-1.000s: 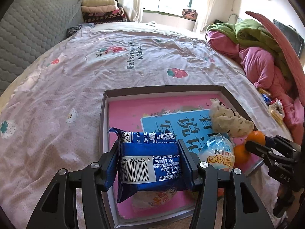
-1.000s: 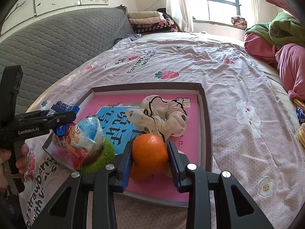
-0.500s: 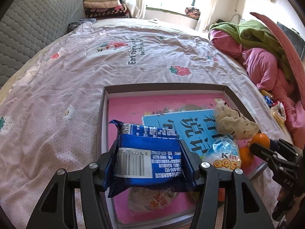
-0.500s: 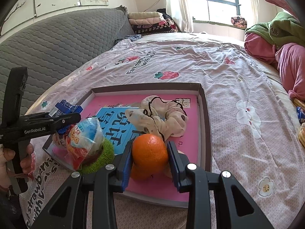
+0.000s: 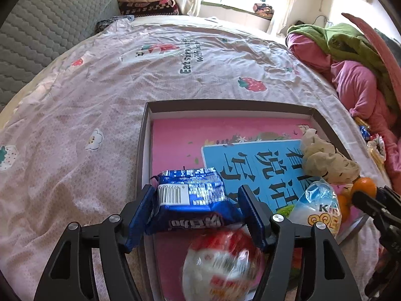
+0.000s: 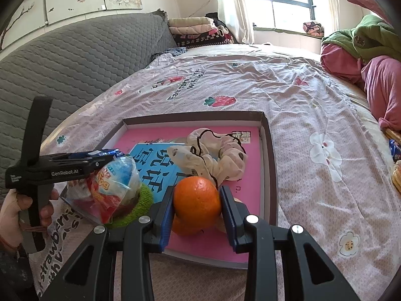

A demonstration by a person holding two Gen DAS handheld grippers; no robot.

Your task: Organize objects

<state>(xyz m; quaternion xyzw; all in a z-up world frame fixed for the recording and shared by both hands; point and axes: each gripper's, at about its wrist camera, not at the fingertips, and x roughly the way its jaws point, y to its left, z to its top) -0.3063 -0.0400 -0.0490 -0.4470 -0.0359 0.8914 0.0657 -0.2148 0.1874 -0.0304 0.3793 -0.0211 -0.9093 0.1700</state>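
Packet (image 5: 191, 202) dropped inside the tray (image 5: 144, 150).
Your left gripper (image 5: 198, 213) was just opening; right gripper (image 6: 196, 207) clamped the orange (image 6: 197, 199).

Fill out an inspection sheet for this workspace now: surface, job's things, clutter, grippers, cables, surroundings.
Surface: bed sheet with a strawberry print, bearing a shallow tray lined with a pink book.
Job's things: blue snack packet, orange, two wrapped egg-shaped sweets, spotted scrunchie, green knitted ring, all over the tray.
Clutter: loose snack wrappers on the sheet's right edge.
Grippers: left gripper, jaws just opening, pads seemingly clear of the packet between them; right gripper shut on the orange.
Cables: nothing seen.
Surroundings: grey headboard, folded blankets, window, heaped clothes.
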